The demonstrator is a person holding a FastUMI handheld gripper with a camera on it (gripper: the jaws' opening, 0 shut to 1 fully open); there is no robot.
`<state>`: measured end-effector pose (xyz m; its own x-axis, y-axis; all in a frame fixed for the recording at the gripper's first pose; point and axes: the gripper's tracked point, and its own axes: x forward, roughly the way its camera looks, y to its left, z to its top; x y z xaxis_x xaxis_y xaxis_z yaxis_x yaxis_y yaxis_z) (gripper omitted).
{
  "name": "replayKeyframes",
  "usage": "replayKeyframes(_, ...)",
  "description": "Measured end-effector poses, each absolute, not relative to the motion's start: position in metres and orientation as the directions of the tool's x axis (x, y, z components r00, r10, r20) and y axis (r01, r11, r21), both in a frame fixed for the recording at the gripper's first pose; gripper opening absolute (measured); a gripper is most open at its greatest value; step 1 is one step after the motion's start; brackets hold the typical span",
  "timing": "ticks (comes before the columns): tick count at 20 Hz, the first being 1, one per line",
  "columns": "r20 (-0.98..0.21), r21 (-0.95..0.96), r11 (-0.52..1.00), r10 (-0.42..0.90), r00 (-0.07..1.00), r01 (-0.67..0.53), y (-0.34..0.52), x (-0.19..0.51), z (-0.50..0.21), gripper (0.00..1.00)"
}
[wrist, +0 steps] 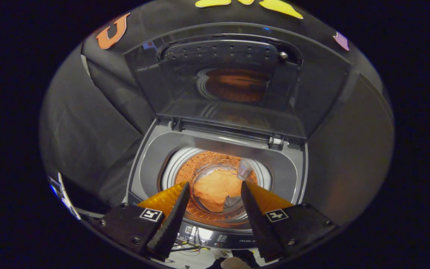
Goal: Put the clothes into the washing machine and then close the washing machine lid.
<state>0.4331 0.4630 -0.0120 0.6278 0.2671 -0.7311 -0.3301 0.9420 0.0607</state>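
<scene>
Currently:
Gripper (215,188): fingers held apart, nothing grasped.
Clothes (215,188): orange garment seen beyond the fingertips, lying in the drum (200,164).
Lid (233,82): raised behind the drum.
Risk: lid could be slammed if pushed off-centre.

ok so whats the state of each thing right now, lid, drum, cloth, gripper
washing machine lid: open, standing upright behind the tub
drum: uncovered, holds the cloth
orange cloth: crumpled, lying inside the drum
gripper: jaws open, holding nothing, above the drum opening
</scene>
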Motion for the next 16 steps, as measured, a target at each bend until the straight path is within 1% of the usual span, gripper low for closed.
replayKeyframes(5, -0.683, 0.084, 0.938, 0.299, 0.666, -0.335, 0.464, 0.423, 0.014, 0.86)
replayKeyframes(10, -0.619, 0.056, 0.936, 0.306, 0.723, -0.348, 0.464, 0.415, 0.051, 0.86)
replayKeyframes(14, -0.553, 0.033, 0.94, 0.301, 0.777, -0.341, 0.465, 0.41, 0.086, 0.86)
replayKeyframes(16, -0.496, 0.032, 0.941, 0.307, 0.812, -0.336, 0.467, 0.413, 0.11, 0.86)
